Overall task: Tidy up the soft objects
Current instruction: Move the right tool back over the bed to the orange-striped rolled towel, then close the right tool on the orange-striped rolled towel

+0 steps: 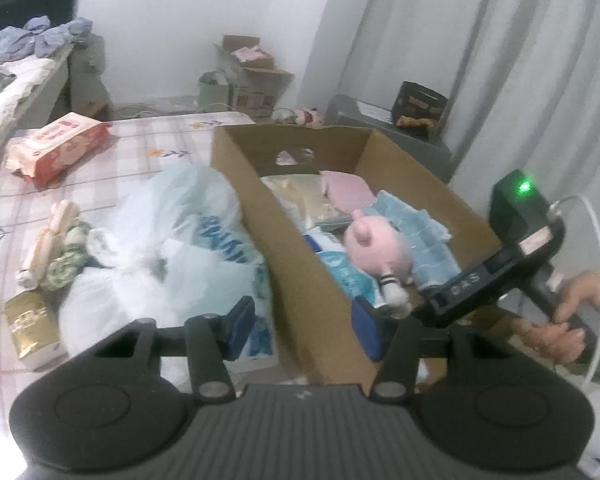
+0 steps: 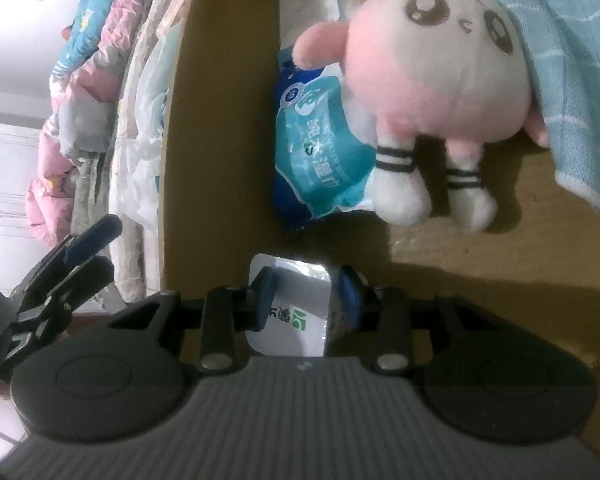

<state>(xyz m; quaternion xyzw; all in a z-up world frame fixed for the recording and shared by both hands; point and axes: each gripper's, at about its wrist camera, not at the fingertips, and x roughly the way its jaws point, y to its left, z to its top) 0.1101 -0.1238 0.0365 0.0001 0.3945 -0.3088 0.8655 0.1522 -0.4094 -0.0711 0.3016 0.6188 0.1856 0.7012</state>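
The right gripper [image 2: 306, 300] pinches a white packet [image 2: 290, 308] inside the cardboard box [image 2: 220, 120]; a blue wipes pack [image 2: 320, 152] and pink plush [image 2: 432, 80] lie ahead. The left gripper [image 1: 304, 324], jaws spread, straddles the box's left wall.

— What's in the cardboard box [image 1: 300, 280]?
— A pink plush toy [image 2: 432, 92] with big brown eyes and striped white socks, lying on its back, feet toward the near end. A light blue checked cloth [image 2: 572, 80] lies against its side.
— Anything else?
— A blue and teal wipes pack [image 2: 320, 152] beside the toy, touching its leg, and a white packet with green print [image 2: 296, 312] at the near end, clamped between blue pads.
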